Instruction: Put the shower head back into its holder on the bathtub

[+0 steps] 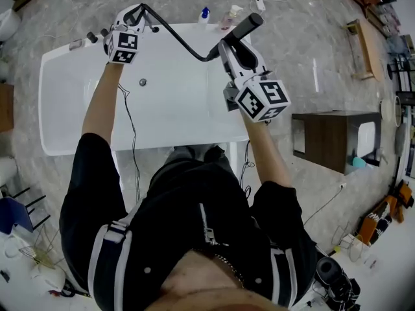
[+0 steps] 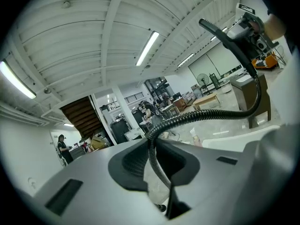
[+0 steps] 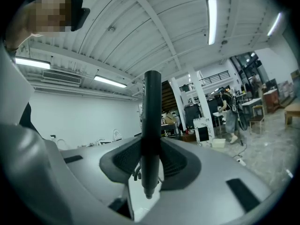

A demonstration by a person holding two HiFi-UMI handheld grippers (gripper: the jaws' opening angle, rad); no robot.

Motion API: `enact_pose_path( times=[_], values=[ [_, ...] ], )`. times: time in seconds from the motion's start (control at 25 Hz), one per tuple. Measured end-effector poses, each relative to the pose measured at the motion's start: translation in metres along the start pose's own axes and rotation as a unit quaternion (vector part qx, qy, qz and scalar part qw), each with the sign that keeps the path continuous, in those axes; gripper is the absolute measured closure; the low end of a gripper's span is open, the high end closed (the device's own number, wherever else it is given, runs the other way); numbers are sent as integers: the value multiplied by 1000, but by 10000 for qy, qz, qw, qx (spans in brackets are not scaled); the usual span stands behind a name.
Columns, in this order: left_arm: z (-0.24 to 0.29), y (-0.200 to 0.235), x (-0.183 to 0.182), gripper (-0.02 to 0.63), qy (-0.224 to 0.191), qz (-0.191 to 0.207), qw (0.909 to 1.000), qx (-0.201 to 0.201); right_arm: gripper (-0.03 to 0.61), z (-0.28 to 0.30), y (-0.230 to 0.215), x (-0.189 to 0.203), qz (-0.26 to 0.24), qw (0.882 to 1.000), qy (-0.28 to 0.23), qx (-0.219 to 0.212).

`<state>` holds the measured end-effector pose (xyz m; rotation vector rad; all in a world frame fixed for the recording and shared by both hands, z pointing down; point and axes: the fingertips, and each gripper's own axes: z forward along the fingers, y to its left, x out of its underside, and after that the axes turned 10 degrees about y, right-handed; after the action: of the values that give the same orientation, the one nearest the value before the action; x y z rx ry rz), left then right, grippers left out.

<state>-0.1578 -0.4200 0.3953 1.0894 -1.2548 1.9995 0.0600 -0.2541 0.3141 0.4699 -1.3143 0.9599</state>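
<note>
Shower head (image 1: 249, 26) sits clamped in the right gripper (image 1: 228, 49) over the bathtub (image 1: 65, 141), with the left gripper (image 1: 135, 17) closed narrowly on its hose (image 1: 178, 37); a tugged hose could twist the head loose.

Both arms stretched far; my left gripper (image 1: 134, 18) pinches the hose (image 1: 178, 37), my right gripper (image 1: 229, 48) clamps the shower head handle (image 1: 249, 24)

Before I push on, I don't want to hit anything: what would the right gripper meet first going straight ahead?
Likely nothing near: beyond the shower head clamped in the right gripper, its view shows open room. The bottles by the bathtub look lower.
</note>
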Motion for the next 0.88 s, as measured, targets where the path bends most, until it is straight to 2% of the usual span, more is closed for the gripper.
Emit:
enact_pose_path(
  times=[0.44,0.88],
  values=[
    [17,-17,42,546,298,-199,9993,105,453,3,-10,23,336,9993,-34,187],
    [39,-35,80,546,597,-777,9949,225,453,3,-17,25,328,9990,-57,305]
  ],
)
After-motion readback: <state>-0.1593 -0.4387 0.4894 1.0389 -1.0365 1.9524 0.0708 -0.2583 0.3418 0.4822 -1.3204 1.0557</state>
